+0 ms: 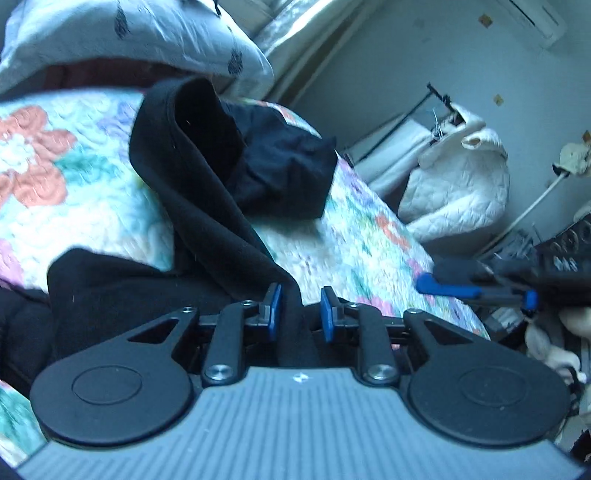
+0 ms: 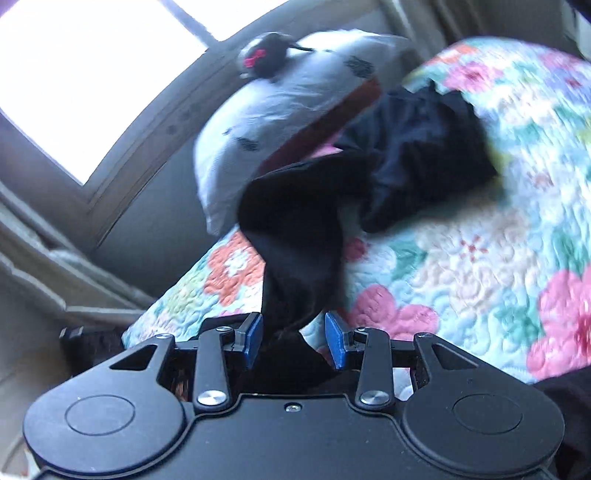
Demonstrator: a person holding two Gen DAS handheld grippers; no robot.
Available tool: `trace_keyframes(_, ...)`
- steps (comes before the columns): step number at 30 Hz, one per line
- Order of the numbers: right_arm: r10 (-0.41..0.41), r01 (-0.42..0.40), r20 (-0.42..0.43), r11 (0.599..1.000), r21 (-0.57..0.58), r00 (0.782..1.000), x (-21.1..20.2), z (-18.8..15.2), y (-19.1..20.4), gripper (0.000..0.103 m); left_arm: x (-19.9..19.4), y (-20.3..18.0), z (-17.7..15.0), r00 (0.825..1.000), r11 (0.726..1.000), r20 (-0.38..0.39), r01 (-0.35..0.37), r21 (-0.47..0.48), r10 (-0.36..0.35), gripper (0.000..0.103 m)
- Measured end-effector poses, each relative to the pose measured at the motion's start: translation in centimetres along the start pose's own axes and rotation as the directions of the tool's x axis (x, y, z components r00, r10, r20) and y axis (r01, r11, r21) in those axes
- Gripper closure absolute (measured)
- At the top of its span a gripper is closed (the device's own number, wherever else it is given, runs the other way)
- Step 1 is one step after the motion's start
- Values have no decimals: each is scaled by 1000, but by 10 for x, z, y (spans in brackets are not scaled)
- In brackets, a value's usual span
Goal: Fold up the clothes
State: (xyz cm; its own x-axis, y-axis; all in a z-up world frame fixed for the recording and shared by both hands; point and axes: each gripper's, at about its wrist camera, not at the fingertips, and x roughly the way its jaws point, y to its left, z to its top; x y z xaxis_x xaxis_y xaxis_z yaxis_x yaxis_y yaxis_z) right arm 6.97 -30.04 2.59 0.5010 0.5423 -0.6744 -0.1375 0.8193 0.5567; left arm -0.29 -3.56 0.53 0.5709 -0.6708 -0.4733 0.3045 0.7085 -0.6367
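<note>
A black garment [image 1: 207,177] lies in a long fold across the floral quilt [image 1: 74,192], and its near end runs down between the blue pads of my left gripper [image 1: 299,310], which is shut on it. A crumpled dark navy garment [image 1: 284,166] lies behind it. In the right wrist view the same black garment [image 2: 295,229] hangs into my right gripper [image 2: 293,341]. Those jaws stand apart, with quilt showing between the cloth and the right pad. One of the right gripper's blue fingers [image 1: 448,288] shows at the right of the left wrist view.
A white pillow [image 1: 129,33] with dark marks lies at the head of the bed, under a bright window [image 2: 92,74]. Beside the bed a white quilted jacket [image 1: 454,192] hangs among clutter on the floor. The quilt [image 2: 461,240] spreads to the right.
</note>
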Motion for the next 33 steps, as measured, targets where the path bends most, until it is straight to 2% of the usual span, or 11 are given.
trace_keyframes(4,-39,37,-36,998,-46,999,17,13,-12,60,-1,-24,-23,999,998,-40,-2,58,4,82)
trace_keyframes(9,-52,40,-80,988,-149,995,43,35,-20,58,-10,-25,-48,992,999,-119,-32,26,35,82)
trace_keyframes(13,-46,18,-92,957,-288,995,76,51,0,57,-17,-22,-55,990,997,-126,-62,41,66,82)
trace_keyframes(17,-107,-9,-185,845,-534,977,128,36,51,55,-22,-8,-61,993,1000,-116,-27,4,27,82)
trace_keyframes(19,-201,18,-203,751,-660,958,153,22,76,53,-21,-3,-60,993,1000,-118,-4,2,4,82)
trace_keyframes(22,-382,141,-131,607,-782,915,191,9,94,53,-17,6,-50,991,1000,-133,31,-5,-31,82)
trace_keyframes(23,-408,163,-116,587,-793,905,198,10,94,54,-16,10,-48,990,999,-132,40,-23,-42,82)
trace_keyframes(25,-415,181,-110,600,-779,903,204,20,88,77,-16,15,-45,990,998,-131,41,-40,-46,82)
trace_keyframes(26,-398,182,-119,639,-748,909,200,27,82,99,-17,15,-43,991,998,-128,37,-44,-43,82)
trace_keyframes(28,-368,208,-82,681,-702,926,184,39,73,99,-24,12,-40,994,999,-107,32,-32,-36,82)
trace_keyframes(33,-303,303,129,644,-702,944,111,45,84,99,-47,-6,-32,999,997,-12,48,60,-47,82)
